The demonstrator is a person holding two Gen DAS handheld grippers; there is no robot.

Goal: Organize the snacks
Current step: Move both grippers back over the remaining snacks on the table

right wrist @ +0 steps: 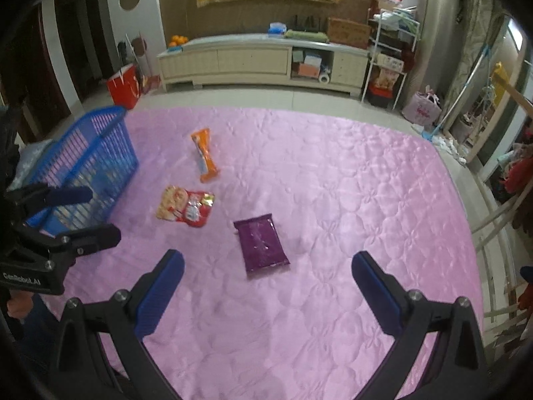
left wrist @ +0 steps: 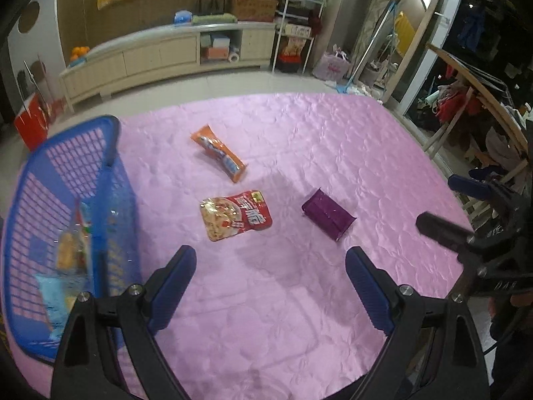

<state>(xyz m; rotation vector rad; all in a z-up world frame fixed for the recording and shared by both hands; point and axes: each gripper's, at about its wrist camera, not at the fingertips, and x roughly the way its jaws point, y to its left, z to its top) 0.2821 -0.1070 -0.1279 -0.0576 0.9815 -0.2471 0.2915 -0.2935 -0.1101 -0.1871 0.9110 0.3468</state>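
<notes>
Pink quilted cloth with three loose snack packs and a blue basket.

Seen from the right wrist view, the purple pack lies at 12 o'clock ahead of the right gripper, whose fingers are spread wide and hold nothing. The red pack sits at 10 o'clock of the purple one, and the orange pack at 11 o'clock farther off. All three lie apart on the cloth. The left gripper is also spread and empty, over bare cloth with the red pack at 11 o'clock. The basket stands at its 9 o'clock and already holds some packets, blurred.
</notes>
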